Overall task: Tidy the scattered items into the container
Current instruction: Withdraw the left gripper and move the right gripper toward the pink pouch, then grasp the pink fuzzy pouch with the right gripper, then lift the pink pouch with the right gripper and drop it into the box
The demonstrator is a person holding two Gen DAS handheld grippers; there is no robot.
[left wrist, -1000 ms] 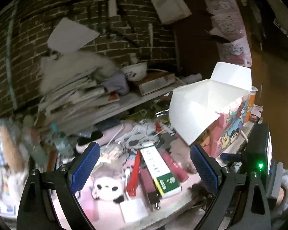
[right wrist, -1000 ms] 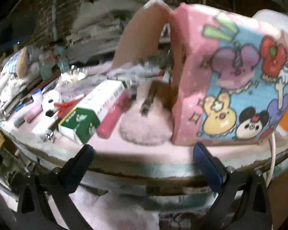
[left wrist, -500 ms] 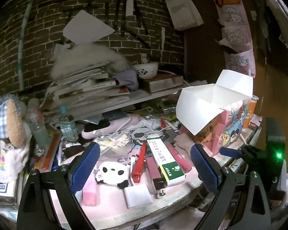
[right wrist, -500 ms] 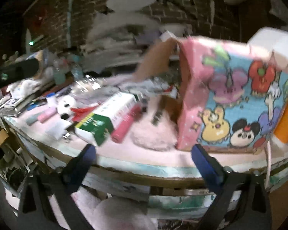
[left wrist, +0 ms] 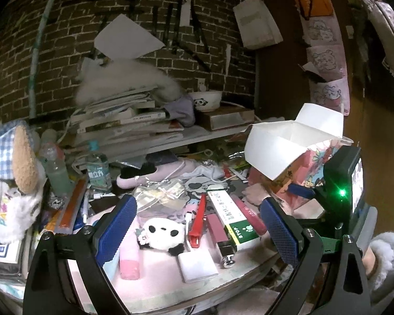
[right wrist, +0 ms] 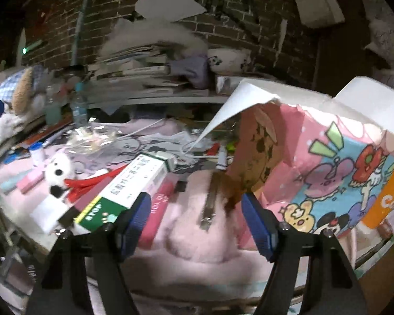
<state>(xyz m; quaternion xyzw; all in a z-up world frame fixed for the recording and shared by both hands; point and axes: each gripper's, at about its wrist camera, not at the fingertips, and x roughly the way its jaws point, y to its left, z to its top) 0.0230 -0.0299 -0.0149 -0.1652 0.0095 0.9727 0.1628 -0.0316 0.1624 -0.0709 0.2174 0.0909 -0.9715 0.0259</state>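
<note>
Tidying looks barely begun: the panda toy, green-white box and red pen lie scattered at nine o'clock of the cartoon carton. The right gripper is closing, empty, over a pink fluffy pouch; the left gripper hangs spread wide, empty.

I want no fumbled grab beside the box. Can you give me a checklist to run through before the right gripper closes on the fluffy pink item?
1. Right gripper lined up on the pink fluffy item: ok, jaws closing around it.
2. Pads touching it: cannot tell, blurred.
3. Cartoon box open on top: ok.
4. Green-and-white carton clear of the jaws: not ok, it lies right by the left pad.
5. Left gripper empty: ok, open.
</note>
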